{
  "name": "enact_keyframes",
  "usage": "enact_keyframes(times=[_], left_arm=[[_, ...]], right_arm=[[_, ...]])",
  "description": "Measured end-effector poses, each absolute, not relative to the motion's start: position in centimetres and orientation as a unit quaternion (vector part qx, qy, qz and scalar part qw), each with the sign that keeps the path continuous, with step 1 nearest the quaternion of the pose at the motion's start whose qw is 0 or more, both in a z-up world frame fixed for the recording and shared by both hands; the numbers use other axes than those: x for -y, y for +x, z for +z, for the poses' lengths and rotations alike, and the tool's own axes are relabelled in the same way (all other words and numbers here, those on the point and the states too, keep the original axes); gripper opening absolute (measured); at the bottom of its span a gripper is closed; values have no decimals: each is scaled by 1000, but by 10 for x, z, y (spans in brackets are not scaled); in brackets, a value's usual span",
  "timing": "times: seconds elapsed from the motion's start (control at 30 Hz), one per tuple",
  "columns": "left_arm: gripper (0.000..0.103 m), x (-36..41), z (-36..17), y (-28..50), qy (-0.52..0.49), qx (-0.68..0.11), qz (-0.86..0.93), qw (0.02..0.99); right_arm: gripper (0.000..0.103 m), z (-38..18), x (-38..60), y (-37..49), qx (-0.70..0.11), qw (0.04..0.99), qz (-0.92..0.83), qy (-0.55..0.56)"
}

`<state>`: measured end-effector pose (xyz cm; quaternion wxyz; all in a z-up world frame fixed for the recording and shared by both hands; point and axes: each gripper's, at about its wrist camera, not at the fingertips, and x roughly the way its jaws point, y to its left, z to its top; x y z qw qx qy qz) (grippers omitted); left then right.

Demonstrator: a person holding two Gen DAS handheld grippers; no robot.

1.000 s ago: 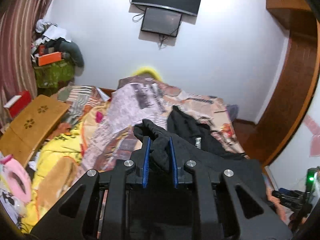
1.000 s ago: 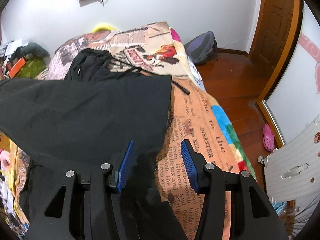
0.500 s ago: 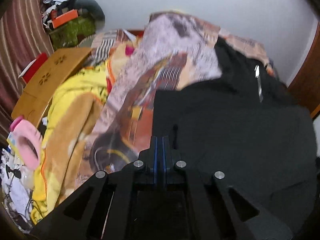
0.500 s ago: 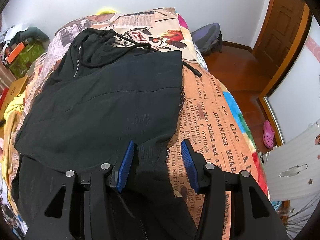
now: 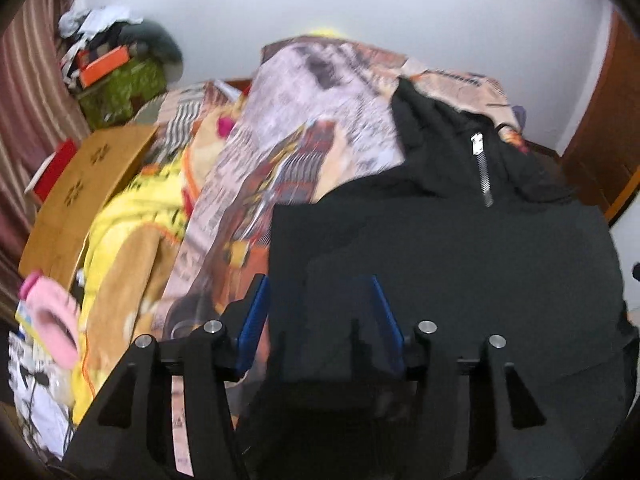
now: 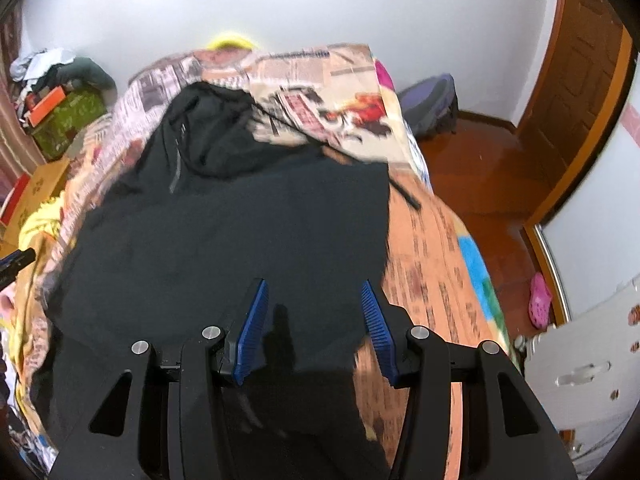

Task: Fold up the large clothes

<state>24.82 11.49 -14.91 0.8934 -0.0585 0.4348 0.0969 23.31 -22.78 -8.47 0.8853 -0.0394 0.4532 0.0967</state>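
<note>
The black zip-up hooded jacket (image 5: 460, 248) lies folded over on the newsprint-patterned bed cover (image 6: 432, 264). The left tongs (image 5: 320, 320) have just spread, releasing it; the right tongs (image 6: 314, 324) hang spread, empty. Next likely comes regripping an edge for another fold.

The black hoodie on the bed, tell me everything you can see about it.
The black hoodie is a large garment of soft matte fabric with a silver zipper near its bunched hood and a dark drawstring trailing off one side. It lies folded over itself, mostly flat, on the newspaper-print bedspread. Both tools hang over its near edge with jaws apart, gripping nothing.
</note>
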Motion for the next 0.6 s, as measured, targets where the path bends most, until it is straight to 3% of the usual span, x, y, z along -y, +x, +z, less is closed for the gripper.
enact_keyframes(times=[0.33,0.6], left_arm=[[55,-87,-107,315,-61,-404,41,912],[55,-75,-107,386,-53,-411,18,910]], right_arm=[[45,-54,207,285,-412,902,126,-21],[45,-50,181,346,-407,899,159,-17]])
